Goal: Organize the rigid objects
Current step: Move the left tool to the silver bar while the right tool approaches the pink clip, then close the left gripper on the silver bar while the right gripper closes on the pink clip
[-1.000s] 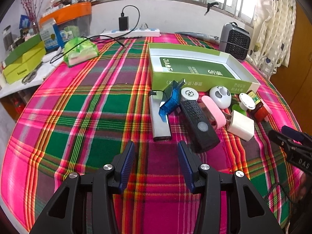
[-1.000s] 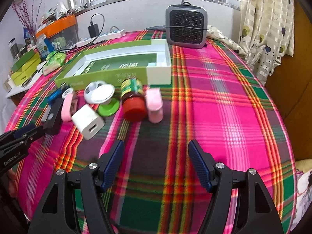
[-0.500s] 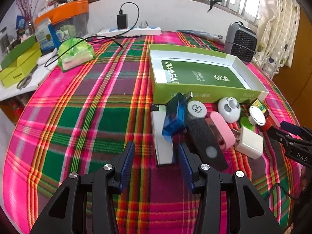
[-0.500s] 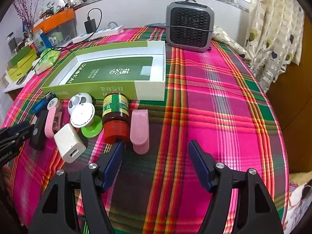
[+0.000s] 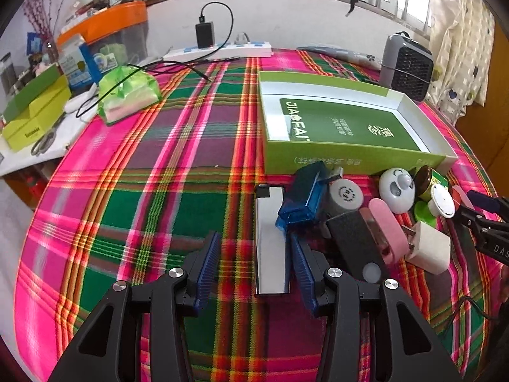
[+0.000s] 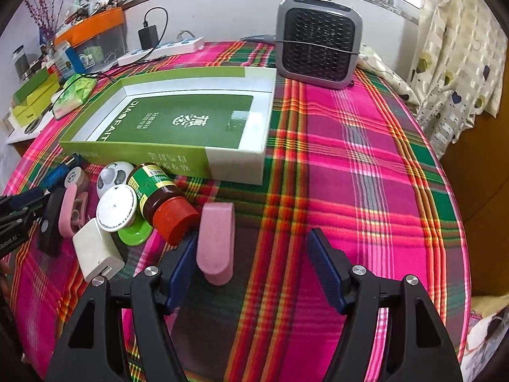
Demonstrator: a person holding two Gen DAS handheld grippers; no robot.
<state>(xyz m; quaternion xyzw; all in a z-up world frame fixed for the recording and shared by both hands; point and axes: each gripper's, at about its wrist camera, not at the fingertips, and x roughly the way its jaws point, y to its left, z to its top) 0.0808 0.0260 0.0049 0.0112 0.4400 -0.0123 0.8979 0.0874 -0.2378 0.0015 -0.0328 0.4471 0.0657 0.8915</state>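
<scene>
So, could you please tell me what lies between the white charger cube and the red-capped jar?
In the right wrist view, a white round disc on a green base sits between the white charger cube and the red-capped jar.

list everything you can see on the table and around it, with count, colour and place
open cardboard box: 1, green and white, table centre
silver flat bar: 1, between left claw fingers
translucent blue plastic piece: 1, leaning on silver bar's far end
black textured stick: 1, right of silver bar
pink plastic clips: 2, one by right claw, one beside black stick
white charger cube: 1, near row
brown glass jar with red lid: 1, lying tilted before box
grey fan heater: 1, far edge
white power strip: 1, by wall
left claw: 1, open
right claw: 1, open
</scene>
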